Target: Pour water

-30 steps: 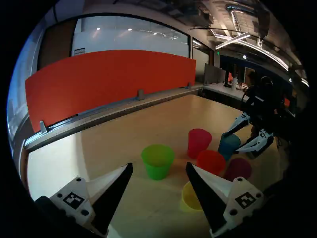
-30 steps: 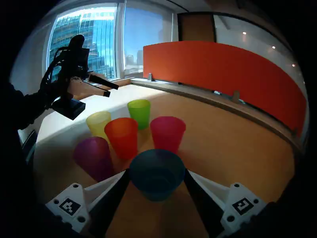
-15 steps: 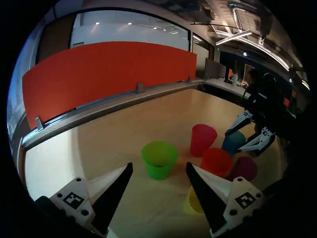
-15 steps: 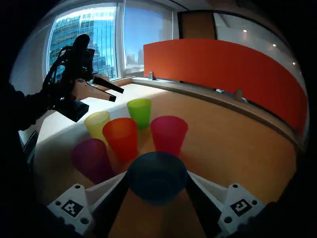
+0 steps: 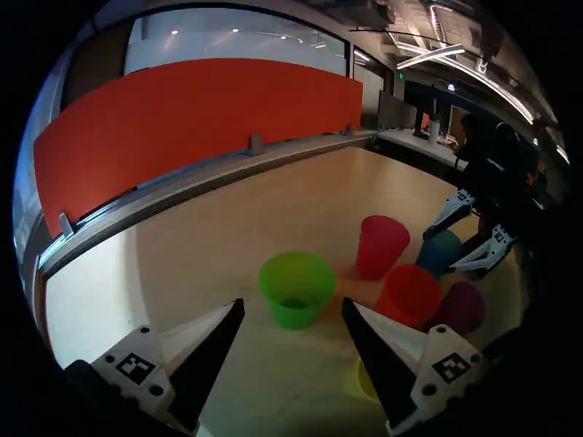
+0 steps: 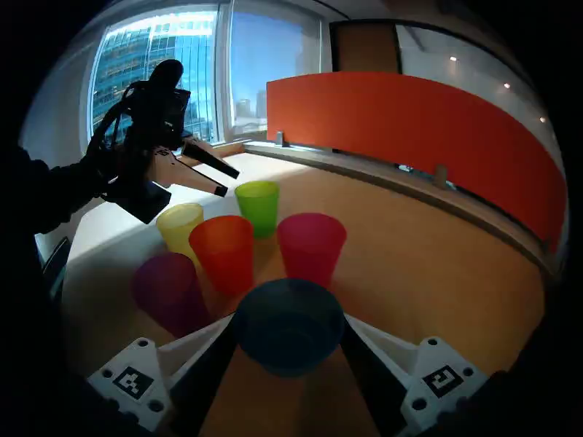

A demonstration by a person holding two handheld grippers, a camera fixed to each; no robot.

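right tool (image 6: 288, 318) clamps blue cup (image 6: 288, 341), left tool (image 5: 292, 301) wide, partly hiding yellow cup (image 5: 363, 380).

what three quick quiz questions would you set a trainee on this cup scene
1. True or false: the right gripper grips the yellow cup.
2. Which cup lies straight ahead between the fingers of the open left gripper? A pink cup, B green cup, C purple cup.
3. How many cups can you count in the right gripper view?
Key: 1 false, it grips the blue cup. 2 B. 3 six.
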